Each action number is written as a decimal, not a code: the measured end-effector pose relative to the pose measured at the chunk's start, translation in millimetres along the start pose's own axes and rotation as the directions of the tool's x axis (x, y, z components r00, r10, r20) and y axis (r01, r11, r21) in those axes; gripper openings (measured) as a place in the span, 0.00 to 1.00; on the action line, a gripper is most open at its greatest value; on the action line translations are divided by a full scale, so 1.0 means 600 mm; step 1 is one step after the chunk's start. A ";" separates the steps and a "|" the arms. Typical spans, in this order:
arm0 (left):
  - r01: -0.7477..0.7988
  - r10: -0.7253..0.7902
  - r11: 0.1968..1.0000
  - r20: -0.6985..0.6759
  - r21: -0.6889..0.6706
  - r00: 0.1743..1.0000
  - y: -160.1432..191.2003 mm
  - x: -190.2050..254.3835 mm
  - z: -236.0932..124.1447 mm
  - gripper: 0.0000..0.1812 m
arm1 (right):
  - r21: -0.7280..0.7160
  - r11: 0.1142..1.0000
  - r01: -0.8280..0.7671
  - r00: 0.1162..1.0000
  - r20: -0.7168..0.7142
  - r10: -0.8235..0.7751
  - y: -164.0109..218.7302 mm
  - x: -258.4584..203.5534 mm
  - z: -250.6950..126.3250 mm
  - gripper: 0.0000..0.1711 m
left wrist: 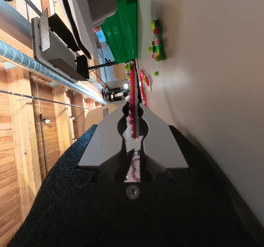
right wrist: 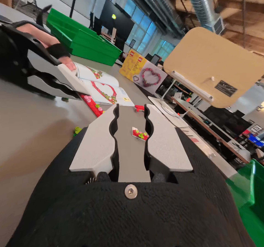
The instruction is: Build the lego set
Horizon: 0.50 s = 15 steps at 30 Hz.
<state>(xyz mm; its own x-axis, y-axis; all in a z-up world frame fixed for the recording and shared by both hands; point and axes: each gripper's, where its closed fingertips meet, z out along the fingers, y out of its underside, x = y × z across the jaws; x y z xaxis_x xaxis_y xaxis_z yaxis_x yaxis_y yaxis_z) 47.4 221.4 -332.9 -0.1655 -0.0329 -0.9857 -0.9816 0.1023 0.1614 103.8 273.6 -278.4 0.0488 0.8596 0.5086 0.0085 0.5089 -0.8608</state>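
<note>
— Left wrist view: where was the red strip (left wrist: 133, 97)?
— Above the table (left wrist: 200, 82), left tongs (left wrist: 133, 108) clamped across it. Stiff but snappable, I'd guess; grip flat faces. Right tongs (right wrist: 131, 111) gaped, empty.

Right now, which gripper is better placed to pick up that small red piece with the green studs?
Right. The right gripper is open and empty, with the small red piece lying just ahead between its fingers. The left gripper is shut on the red heart strip.
</note>
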 end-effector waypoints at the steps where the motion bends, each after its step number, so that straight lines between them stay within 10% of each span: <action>1: 0.002 -0.002 1.000 -0.002 0.006 1.000 -0.002 0.000 0.000 0.04 | 0.004 1.000 0.007 1.000 -0.008 -0.007 -0.001 0.003 -0.001 0.19; 15: -0.027 0.028 1.000 -0.010 0.008 1.000 0.001 0.002 0.001 0.04 | -0.059 0.996 0.070 0.981 0.187 -0.058 0.015 -0.064 0.010 0.20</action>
<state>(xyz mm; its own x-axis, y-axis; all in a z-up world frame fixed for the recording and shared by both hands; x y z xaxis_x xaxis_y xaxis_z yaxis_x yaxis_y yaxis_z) 46.9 222.0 -334.0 -0.1934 -0.0396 -0.9803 -0.9758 0.1115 0.1880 96.2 245.7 -305.5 -0.1391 0.8220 0.5523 0.0711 0.5645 -0.8223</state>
